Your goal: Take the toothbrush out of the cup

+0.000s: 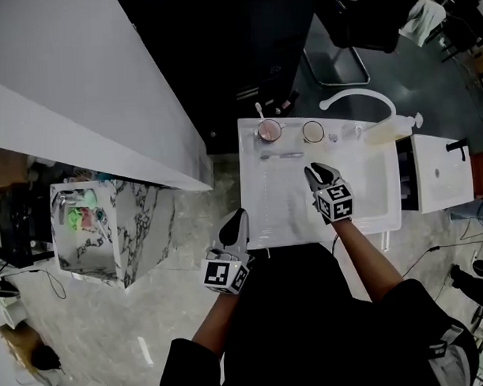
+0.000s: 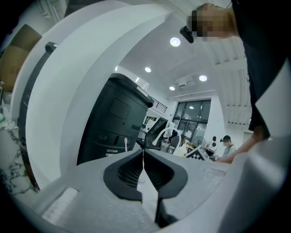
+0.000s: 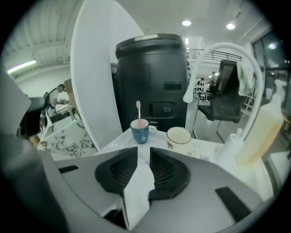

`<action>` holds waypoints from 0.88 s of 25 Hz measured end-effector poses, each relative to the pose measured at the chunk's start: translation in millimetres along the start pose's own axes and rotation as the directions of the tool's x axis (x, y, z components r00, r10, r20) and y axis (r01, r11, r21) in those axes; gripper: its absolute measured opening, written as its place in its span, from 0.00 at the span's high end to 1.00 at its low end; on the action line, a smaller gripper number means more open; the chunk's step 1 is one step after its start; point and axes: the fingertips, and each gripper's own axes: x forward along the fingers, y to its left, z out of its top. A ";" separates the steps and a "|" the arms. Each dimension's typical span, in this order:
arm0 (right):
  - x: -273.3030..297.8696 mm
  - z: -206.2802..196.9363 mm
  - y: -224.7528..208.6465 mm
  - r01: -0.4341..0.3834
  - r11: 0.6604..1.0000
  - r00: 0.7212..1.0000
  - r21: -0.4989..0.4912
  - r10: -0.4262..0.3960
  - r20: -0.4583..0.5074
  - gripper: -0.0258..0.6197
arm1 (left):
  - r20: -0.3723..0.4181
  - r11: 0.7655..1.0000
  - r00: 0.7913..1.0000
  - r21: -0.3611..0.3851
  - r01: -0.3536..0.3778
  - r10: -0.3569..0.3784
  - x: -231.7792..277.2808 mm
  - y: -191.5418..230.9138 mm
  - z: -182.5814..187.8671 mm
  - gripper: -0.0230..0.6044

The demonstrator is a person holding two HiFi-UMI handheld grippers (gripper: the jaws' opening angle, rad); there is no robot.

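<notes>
A blue cup (image 1: 269,131) (image 3: 140,132) stands at the far edge of the white table (image 1: 289,210), and a pale pink toothbrush (image 1: 259,111) (image 3: 137,109) stands upright in it. My right gripper (image 1: 313,172) (image 3: 143,153) hovers over the table, well short of the cup and pointing at it. Its jaws stand a narrow gap apart with nothing between them. My left gripper (image 1: 238,221) (image 2: 143,153) hangs at the table's near left edge, shut and empty, with its jaw tips touching.
A white mug (image 1: 313,131) (image 3: 178,136) stands right of the blue cup. Behind and to the right are a white arched tap (image 1: 365,94) (image 3: 218,50) and a pale soap bottle (image 1: 393,128) (image 3: 263,132). A thin pale object (image 1: 281,156) lies flat near the cups. A black machine (image 3: 150,77) stands behind the table.
</notes>
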 end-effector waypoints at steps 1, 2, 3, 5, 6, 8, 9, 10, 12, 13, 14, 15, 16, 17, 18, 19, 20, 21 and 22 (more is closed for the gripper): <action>-11.9 0.8 4.5 0.005 0.999 1.000 0.048 -0.005 0.015 0.84 | -0.007 1.000 1.000 -0.017 0.001 -0.001 -4.1 0.5 -4.2 0.93; -23.8 0.3 9.6 0.006 0.995 1.000 0.096 -0.009 0.026 0.84 | -0.013 0.999 1.000 -0.033 0.006 -0.006 -7.5 -0.2 -7.9 0.93; -35.3 -0.8 14.9 0.007 0.991 0.999 0.136 -0.012 0.035 0.84 | -0.016 0.999 1.000 -0.042 0.014 -0.015 -9.4 -1.8 -10.5 0.93; -54.7 -3.1 26.1 0.007 0.984 0.999 0.175 -0.015 0.042 0.84 | -0.015 0.998 0.999 -0.051 0.033 -0.033 -9.1 -4.7 -11.8 0.93; -62.7 -4.2 32.4 0.003 0.983 0.999 0.181 -0.011 0.044 0.84 | -0.013 0.998 0.999 -0.054 0.038 -0.039 -7.8 -5.0 -10.9 0.93; -76.6 -5.2 44.9 -0.016 0.982 0.999 0.189 0.007 0.050 0.85 | -0.005 0.998 0.999 -0.051 0.036 -0.037 -3.8 -3.8 -7.8 0.93; -82.7 -4.7 49.5 -0.026 0.980 0.998 0.196 0.016 0.055 0.85 | -0.001 0.999 1.000 -0.040 0.027 -0.027 -0.5 -2.7 -5.5 0.93; -88.4 -3.6 52.3 -0.033 0.979 0.998 0.203 0.021 0.062 0.85 | 0.002 1.000 1.000 -0.025 0.017 -0.017 3.8 -1.9 -3.1 0.93; -98.6 -0.7 54.2 -0.037 0.975 0.997 0.219 0.021 0.076 0.87 | 0.005 1.000 1.000 -0.008 0.014 -0.014 16.1 -2.3 0.8 0.93; -103.2 1.0 53.8 -0.038 0.972 0.996 0.232 0.018 0.085 0.89 | 0.005 1.000 1.000 -0.011 0.020 -0.020 23.5 -3.3 2.2 0.93; -107.3 3.0 52.4 -0.038 0.967 0.995 0.252 0.014 0.095 0.90 | 0.003 1.000 1.000 -0.015 0.024 -0.024 31.5 -4.2 3.5 0.93; -111.0 5.6 50.2 -0.037 0.960 0.994 0.278 0.008 0.104 0.90 | 0.001 1.000 1.000 -0.016 0.027 -0.027 40.0 -5.1 4.6 0.93; -114.5 9.1 46.9 -0.034 0.954 0.993 0.299 0.000 0.115 0.90 | -0.001 0.999 1.000 -0.016 0.028 -0.028 49.0 -5.7 6.0 0.93; -117.6 13.6 42.8 -0.030 0.950 0.992 0.311 -0.010 0.125 0.91 | -0.004 1.000 1.000 -0.014 0.026 -0.026 58.6 -6.0 7.5 0.93; -120.6 18.3 38.5 -0.026 0.950 0.991 0.312 -0.017 0.135 0.91 | -0.009 1.000 1.000 -0.013 0.022 -0.022 68.6 -5.9 9.1 0.93; -123.9 22.4 34.6 -0.024 0.951 0.990 0.307 -0.022 0.143 0.93 | -0.016 1.000 1.000 -0.012 0.014 -0.015 78.1 -5.6 10.6 0.93; -127.8 25.1 31.3 -0.025 0.953 0.989 0.301 -0.021 0.147 0.95 | -0.025 1.000 1.000 -0.010 0.005 -0.006 86.6 -5.6 12.0 0.93; -132.3 26.5 28.2 -0.028 0.955 0.989 0.296 -0.017 0.148 0.96 | -0.032 1.000 0.999 -0.007 -0.003 0.003 94.4 -6.3 13.4 0.93; -137.0 27.5 24.5 -0.033 0.957 0.989 0.290 -0.011 0.148 0.96 | -0.038 1.000 0.999 -0.003 -0.011 0.011 102.5 -7.1 14.8 0.93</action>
